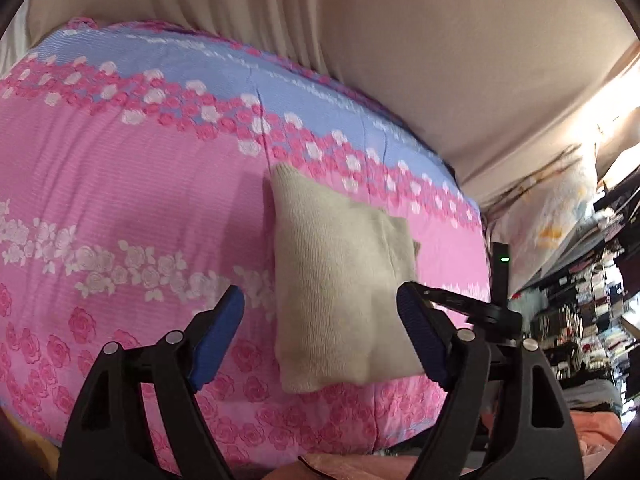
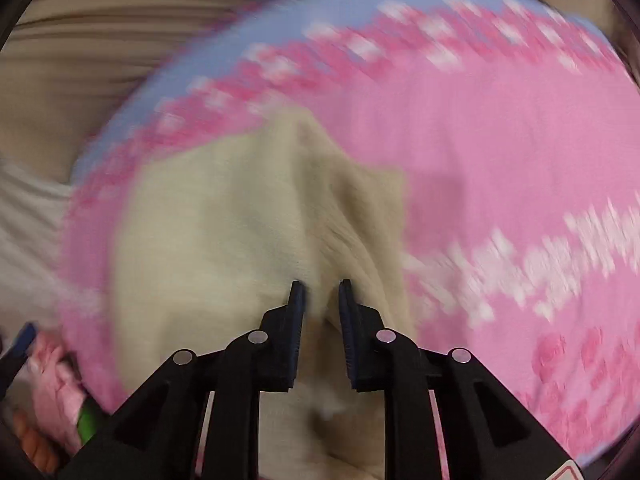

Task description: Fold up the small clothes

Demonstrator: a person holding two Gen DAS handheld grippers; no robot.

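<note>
A beige knit garment [image 1: 320, 220] lies folded into a long rectangle on a pink and blue rose-patterned bedspread [image 1: 120, 184]. My left gripper [image 1: 320, 292] hovers over the garment's near half, its blue pads spread wide on either side with nothing between them. In the blurred right wrist view, my right gripper [image 2: 322, 286] points steeply down onto the garment [image 2: 224, 240]. Its jaws stand narrow and pinch a raised ridge of the knit, which bunches up between the pads. The bedspread [image 2: 500, 140] fills the space around it.
A beige curtain [image 1: 280, 0] hangs behind the bed. To the right are a pale printed pillow [image 1: 552, 208], a black device with a green light [image 1: 502, 272] and cluttered shelves [image 1: 592, 300]. Pink cloth [image 1: 360, 464] lies at the bed's near edge.
</note>
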